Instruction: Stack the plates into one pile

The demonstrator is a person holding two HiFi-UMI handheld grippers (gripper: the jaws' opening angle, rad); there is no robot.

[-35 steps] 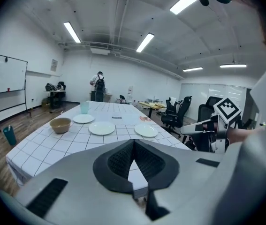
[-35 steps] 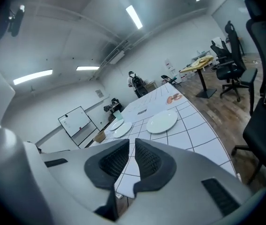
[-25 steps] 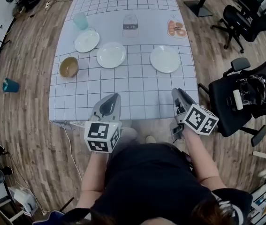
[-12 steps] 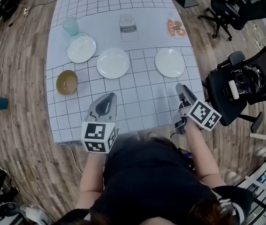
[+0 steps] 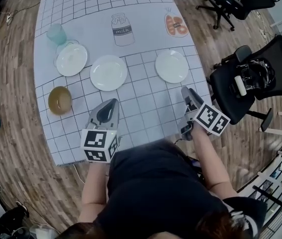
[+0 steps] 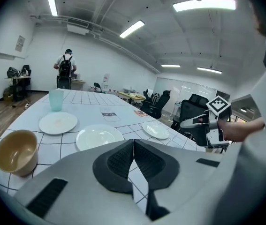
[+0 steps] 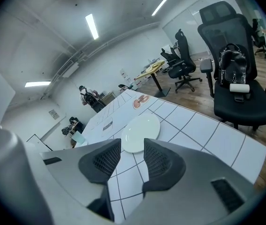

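Open-plan office or lab, judging by black swivel chairs [image 5: 225, 98], long ceiling strip lights [image 6: 133, 28], far desks [image 7: 150, 70] and wood-plank floor [image 5: 16, 148].

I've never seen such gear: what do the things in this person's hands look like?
The left tongs and right tongs are grey plastic, tapering to a beak, with dark ribbed pads inside. Behind each sits a white cube printed with black square markers. The person wears a black top, forearms bare.
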